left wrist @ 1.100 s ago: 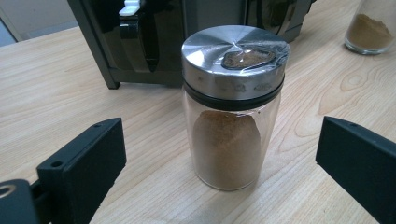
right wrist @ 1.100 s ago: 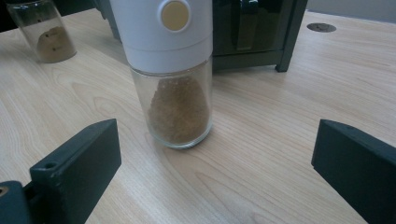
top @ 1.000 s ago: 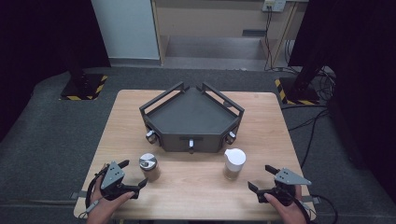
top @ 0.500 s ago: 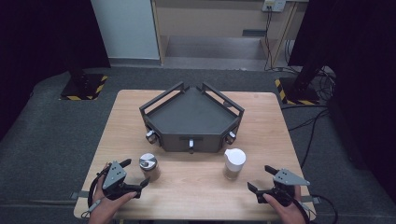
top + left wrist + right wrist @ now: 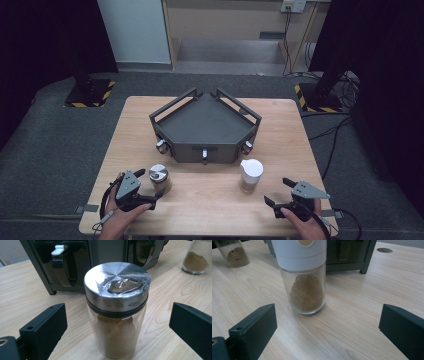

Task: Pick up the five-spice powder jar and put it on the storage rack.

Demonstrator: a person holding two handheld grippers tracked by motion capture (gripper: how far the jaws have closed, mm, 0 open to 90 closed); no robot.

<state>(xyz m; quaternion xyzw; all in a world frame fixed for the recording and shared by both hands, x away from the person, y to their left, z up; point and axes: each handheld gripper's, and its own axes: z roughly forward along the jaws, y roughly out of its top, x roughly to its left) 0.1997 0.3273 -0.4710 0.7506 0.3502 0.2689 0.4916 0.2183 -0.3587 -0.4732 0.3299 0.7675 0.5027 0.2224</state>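
steel-lid jar (image 5: pixel 117 312) is standing upright between my jaws | white-lid jar (image 5: pixel 303 277) is standing upright, well apart

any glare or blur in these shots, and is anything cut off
High view: even light on the table, surroundings dark, picture soft. Left gripper view: the steel lid throws glare and its plastic film glints; the jar is sharp, the far jar soft. Right gripper view: the white-capped jar is cropped at the top; the near claw edges are blurred.
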